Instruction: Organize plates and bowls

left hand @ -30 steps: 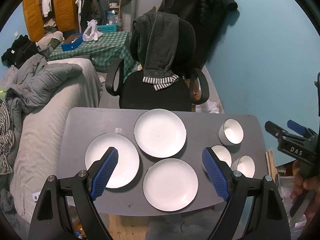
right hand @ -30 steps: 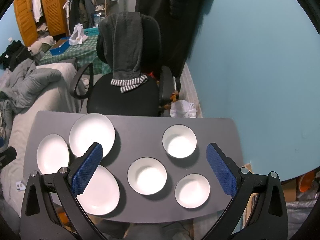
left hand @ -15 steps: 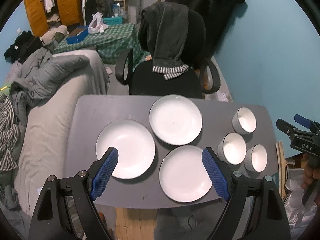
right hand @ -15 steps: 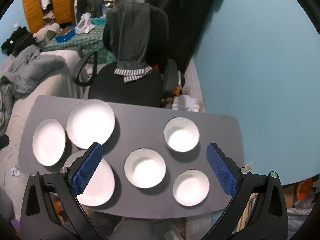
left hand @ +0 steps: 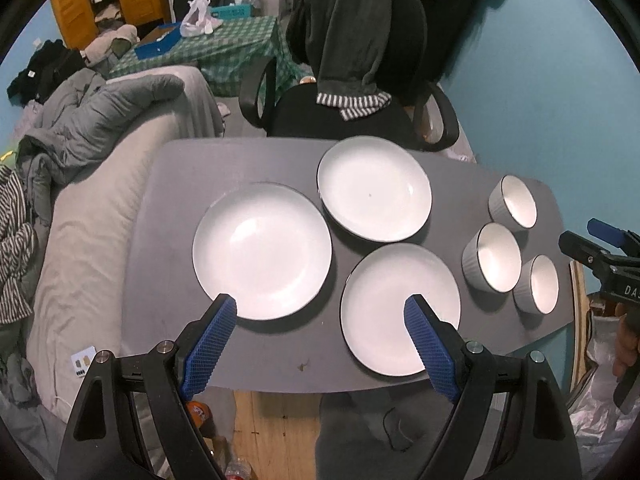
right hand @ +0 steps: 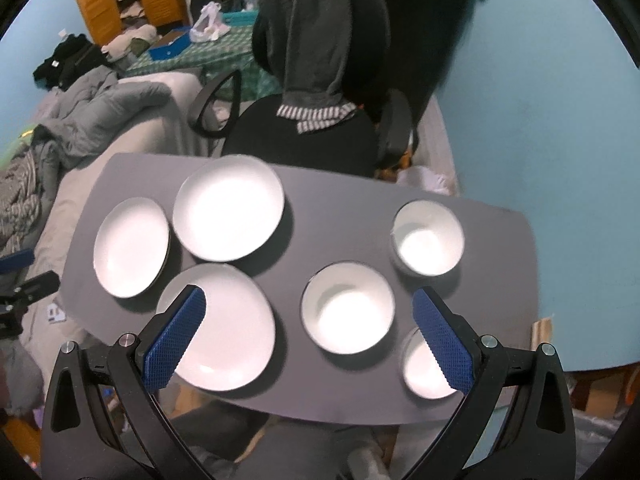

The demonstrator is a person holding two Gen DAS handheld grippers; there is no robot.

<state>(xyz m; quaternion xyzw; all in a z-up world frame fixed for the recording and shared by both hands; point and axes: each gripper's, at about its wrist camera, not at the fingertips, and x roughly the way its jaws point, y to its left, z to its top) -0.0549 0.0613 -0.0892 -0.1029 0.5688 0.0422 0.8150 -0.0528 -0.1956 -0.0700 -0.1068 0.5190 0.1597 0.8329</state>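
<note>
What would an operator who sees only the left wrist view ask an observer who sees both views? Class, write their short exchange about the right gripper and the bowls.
Operator: In my view the right gripper only pokes in at the edge. Is it open?
Observer: Yes, in its own view its jaws are wide apart and hold nothing.
Operator: Which bowl is it lined up with?
Observer: The middle bowl shows between its fingers, while the near bowl is partly hidden behind its right finger.
</note>
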